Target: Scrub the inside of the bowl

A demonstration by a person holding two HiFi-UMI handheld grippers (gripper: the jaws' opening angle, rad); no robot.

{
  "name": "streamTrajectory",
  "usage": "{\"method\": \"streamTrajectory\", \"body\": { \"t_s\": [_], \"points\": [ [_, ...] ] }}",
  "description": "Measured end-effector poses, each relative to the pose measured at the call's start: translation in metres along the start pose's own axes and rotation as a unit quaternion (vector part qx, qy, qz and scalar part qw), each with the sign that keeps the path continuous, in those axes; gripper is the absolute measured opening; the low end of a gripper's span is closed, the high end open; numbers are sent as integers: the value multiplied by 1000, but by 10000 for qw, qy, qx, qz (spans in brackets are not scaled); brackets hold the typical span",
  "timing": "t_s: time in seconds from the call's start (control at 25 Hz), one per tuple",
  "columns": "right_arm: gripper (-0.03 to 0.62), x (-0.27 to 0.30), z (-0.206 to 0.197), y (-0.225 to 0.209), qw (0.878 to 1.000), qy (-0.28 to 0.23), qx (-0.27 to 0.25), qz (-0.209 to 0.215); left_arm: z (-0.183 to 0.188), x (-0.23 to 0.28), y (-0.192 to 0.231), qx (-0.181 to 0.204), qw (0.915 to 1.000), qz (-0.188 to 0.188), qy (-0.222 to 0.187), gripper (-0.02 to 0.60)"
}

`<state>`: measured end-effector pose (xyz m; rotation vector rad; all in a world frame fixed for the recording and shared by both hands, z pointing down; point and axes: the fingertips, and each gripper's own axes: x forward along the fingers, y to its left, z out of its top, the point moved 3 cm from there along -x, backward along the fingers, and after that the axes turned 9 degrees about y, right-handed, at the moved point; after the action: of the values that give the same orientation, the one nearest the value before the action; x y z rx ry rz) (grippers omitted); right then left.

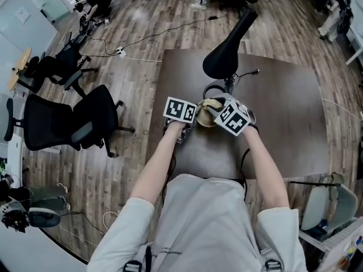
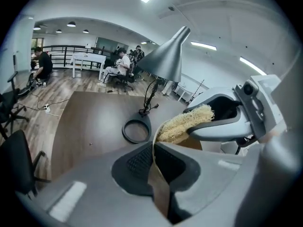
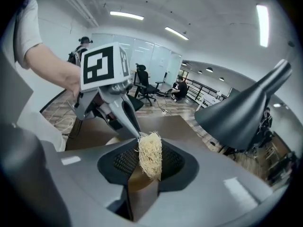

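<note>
The bowl (image 1: 205, 121) sits tipped near the middle of the table (image 1: 283, 112), its thin brown rim pinched between the closed jaws of the left gripper (image 2: 154, 157) at the bowl's 9 o'clock. The right gripper (image 3: 148, 167) reaches in from 3 o'clock, its jaws clamped on a pale, stringy scrubber (image 2: 183, 125) that lies against the bowl's inside. A black desk lamp (image 1: 227, 45) stands at the bowl's 12 o'clock. An office chair (image 1: 76, 123) stands on the floor at 9 o'clock.
</note>
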<state>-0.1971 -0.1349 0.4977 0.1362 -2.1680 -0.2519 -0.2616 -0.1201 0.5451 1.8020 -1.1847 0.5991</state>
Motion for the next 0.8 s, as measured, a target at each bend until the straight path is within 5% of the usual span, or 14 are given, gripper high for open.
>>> {"method": "streamTrajectory", "body": {
  "t_s": [0.44, 0.8],
  "points": [
    [132, -11, -52, -7, 9951, 664, 179, -704, 18, 21, -17, 297, 9992, -242, -66, 18],
    [132, -19, -82, 5, 9933, 790, 577, -619, 26, 38, -32, 197, 9987, -387, -262, 20]
  ]
}}
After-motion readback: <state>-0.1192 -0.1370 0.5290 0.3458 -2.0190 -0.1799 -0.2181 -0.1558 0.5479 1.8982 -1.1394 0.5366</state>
